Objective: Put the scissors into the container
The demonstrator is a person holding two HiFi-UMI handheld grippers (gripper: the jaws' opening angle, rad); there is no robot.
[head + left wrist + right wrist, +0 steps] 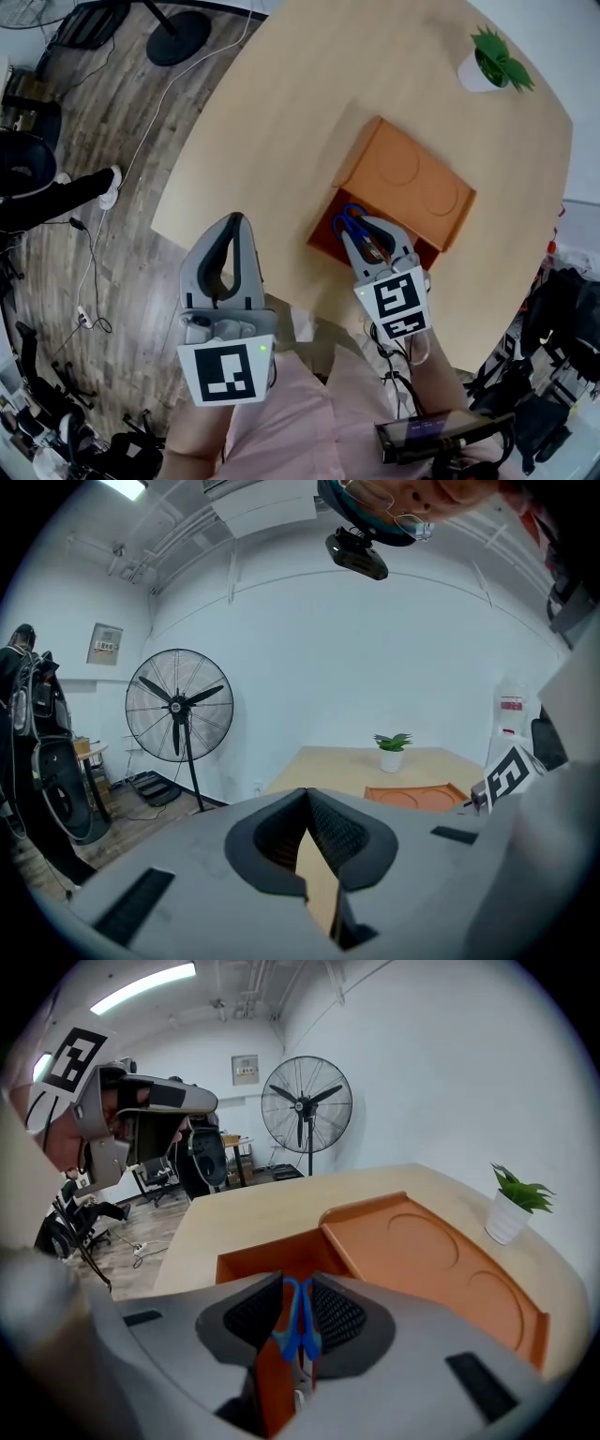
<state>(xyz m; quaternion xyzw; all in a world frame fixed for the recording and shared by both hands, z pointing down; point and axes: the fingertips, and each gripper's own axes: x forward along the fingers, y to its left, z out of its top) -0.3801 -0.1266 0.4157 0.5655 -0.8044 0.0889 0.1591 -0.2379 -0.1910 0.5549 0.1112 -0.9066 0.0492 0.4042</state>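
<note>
The scissors (350, 218) have blue handles (298, 1326), and my right gripper (361, 230) is shut on them, with the handles pinched upright between its pads (333, 1316). They hang over the open near end of the orange container (323, 242), whose inner wall (267, 1258) shows just beyond the jaws. An orange lid (412, 183) with two round recesses covers the container's far part (431, 1260). My left gripper (236, 221) is held off the table's near-left edge. It is shut, tips together, with nothing in it (306, 799).
The round wooden table (281, 103) carries a small potted plant (492, 61) at the far right. A standing fan (178, 705) is on the wood floor to the left, with cables and a person's leg (66, 192) nearby.
</note>
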